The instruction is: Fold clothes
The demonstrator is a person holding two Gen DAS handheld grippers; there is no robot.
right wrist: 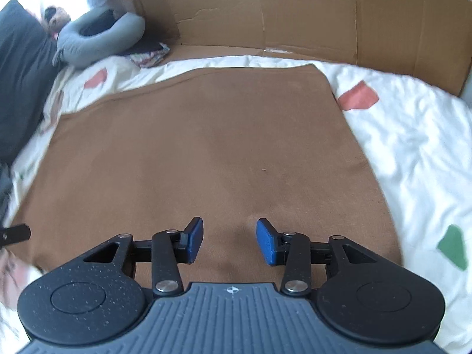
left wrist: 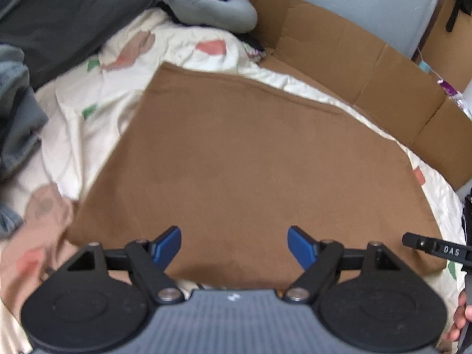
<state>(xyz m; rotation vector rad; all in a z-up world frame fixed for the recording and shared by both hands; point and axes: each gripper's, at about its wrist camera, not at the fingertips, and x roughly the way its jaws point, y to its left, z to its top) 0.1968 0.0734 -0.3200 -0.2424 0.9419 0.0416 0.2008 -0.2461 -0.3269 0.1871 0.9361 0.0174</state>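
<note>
A brown garment (left wrist: pixel 242 159) lies flat and smooth on the bed, folded into a broad rectangle; the right wrist view shows the same brown garment (right wrist: pixel 200 147). My left gripper (left wrist: pixel 234 246) hovers open over its near edge, blue pads wide apart, nothing between them. My right gripper (right wrist: pixel 229 242) is also open above the garment's near part, empty. The tip of the right gripper (left wrist: pixel 436 249) shows at the right edge of the left wrist view, with a hand's fingers (left wrist: pixel 461 315) below it.
The white quilt (right wrist: pixel 413 147) with red and green patches covers the bed. Flattened cardboard (right wrist: pixel 295 14) lines the far side. A grey curved pillow (right wrist: pixel 97 38) and a dark pillow (right wrist: pixel 20 73) lie at the head. Grey clothing (left wrist: pixel 14 112) is piled at the left.
</note>
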